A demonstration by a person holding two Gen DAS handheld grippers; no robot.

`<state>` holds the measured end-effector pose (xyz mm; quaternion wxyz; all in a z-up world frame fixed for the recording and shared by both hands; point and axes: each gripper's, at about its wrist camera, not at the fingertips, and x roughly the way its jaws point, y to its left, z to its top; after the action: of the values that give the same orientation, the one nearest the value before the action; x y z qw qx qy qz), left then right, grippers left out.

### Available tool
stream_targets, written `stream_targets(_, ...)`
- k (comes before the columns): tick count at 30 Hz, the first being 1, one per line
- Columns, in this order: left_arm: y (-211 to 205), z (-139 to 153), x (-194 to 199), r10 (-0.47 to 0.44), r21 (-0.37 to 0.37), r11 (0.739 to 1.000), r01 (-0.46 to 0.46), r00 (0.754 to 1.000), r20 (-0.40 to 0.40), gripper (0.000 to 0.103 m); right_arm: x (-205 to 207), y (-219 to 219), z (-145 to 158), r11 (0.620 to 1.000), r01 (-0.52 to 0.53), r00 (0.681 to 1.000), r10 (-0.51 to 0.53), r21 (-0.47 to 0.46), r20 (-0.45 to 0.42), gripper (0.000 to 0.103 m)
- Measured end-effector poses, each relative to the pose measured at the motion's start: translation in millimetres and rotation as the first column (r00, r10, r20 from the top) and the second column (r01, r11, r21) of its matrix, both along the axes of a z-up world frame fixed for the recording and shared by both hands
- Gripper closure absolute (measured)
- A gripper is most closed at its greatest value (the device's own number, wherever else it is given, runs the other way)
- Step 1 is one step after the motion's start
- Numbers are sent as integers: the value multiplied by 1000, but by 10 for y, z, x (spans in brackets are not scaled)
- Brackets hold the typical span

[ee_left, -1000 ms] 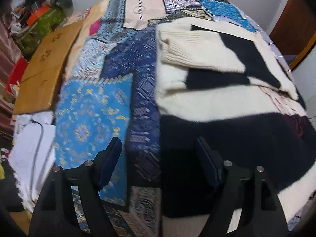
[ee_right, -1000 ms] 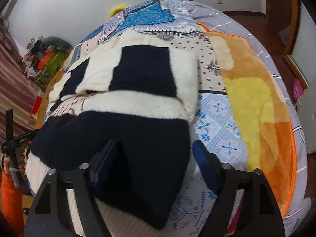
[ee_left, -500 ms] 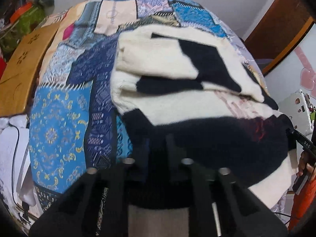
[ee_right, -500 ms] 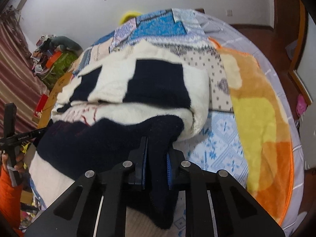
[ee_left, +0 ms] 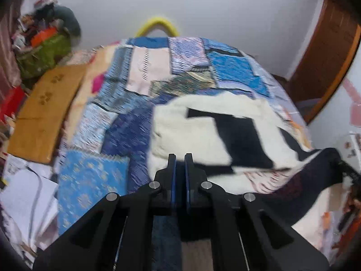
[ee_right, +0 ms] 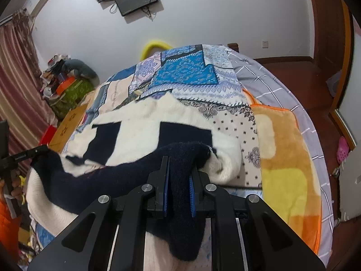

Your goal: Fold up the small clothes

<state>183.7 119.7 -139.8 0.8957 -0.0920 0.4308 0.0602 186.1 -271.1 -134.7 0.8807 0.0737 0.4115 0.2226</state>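
1. The sweater (ee_right: pixel 158 131), cream with navy blocks, is lying on the quilt (ee_right: pixel 187 72) that covers the bed; its far part is resting flat and already folded over itself.
2. The right gripper (ee_right: pixel 178 174) is clamping a thick fold of the navy hem between its blue pads (ee_right: pixel 166 192), with knit bulging out above and below the jaws.
3. The left gripper (ee_left: pixel 179 167) is standing pinched almost fully together, its pads (ee_left: pixel 173 180) nearly touching; dark cloth is showing in the slit and under the fingers, so it appears to be pinching the hem's other corner.
4. Both sets of jaws have just been closing, the hem between them.
5. Between the two grips the navy hem is hanging lifted off the bed, stretched as a raised band across the near edge of the sweater.
6. An orange blanket (ee_right: pixel 284 158) is lying beside the sweater on the right.
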Motion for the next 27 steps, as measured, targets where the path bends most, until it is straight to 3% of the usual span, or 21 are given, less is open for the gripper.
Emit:
stream_targets(7, 222, -349, 263, 100, 77, 992, -96, 993, -59, 103, 226, -21, -242, 999, 37, 999, -39, -32, -36, 91)
stream_targets(10, 374, -586, 324, 113, 27, 993, -111, 986, -123, 103, 301, -42, -424, 998, 43, 995, -47, -47, -87, 91)
stream_targets(12, 393, -686, 336, 111, 37, 994, -107, 983, -147, 103, 314, -33, -510, 997, 37, 993, -44, -63, -110, 91)
stream_targets(21, 363, -611, 293, 86, 23, 996, -83, 985, -152, 100, 295, -55, -479, 996, 18, 988, -31, -84, -152, 87)
stream_targets(23, 342, -553, 262, 80, 23, 997, -77, 987, -143, 95, 263, -62, -435, 996, 14, 987, -29, -92, -159, 82)
stream_targets(27, 274, -406, 160, 69, 40, 997, -64, 991, -115, 73, 183, -80, -341, 994, 16, 988, -33, -108, -152, 66)
